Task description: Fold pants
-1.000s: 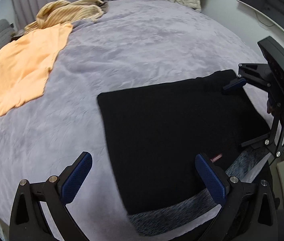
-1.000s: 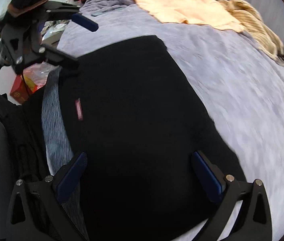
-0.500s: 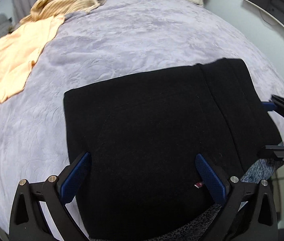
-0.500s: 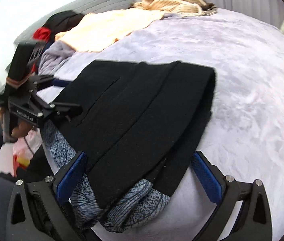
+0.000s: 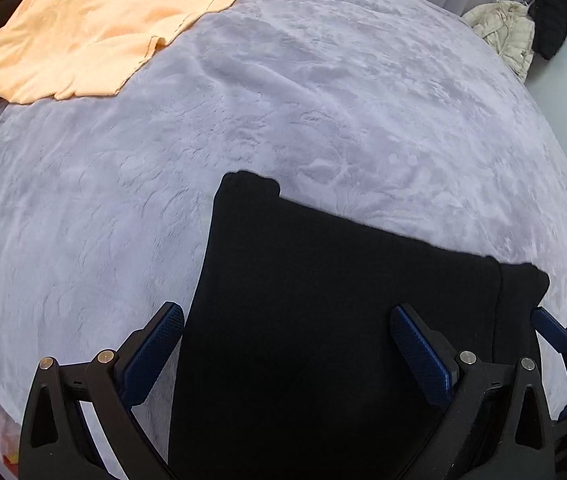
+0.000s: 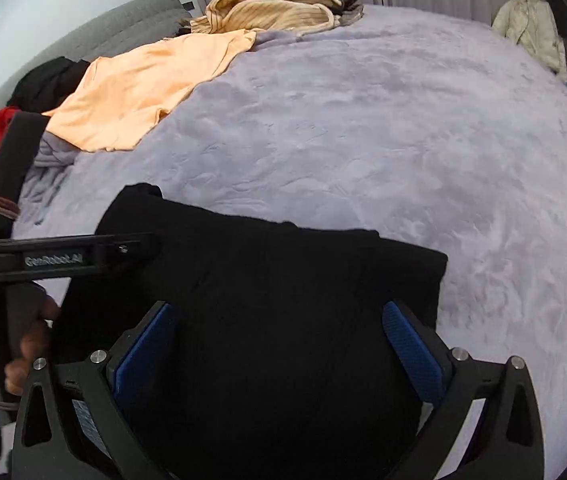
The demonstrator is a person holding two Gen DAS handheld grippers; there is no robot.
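Both sets of jaws spread wide, gripping nothing: left gripper (image 5: 287, 354) and right gripper (image 6: 279, 344) poised over the black pants (image 5: 335, 320). Pants folded flat at the near edge of the bed (image 5: 323, 100), far from the orange shirt (image 5: 95, 28). Probably soft, limp, light, prone to sagging; best pinched at the far corners, through all layers.

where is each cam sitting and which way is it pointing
Left wrist: rides the left gripper, looking along its open fingers across the black pants and lilac blanket; the right gripper's blue tip shows at the right edge.
Right wrist: rides the right gripper, facing the same way; the left gripper and a hand show at the left.
Shared: pants, blanket, orange garment.
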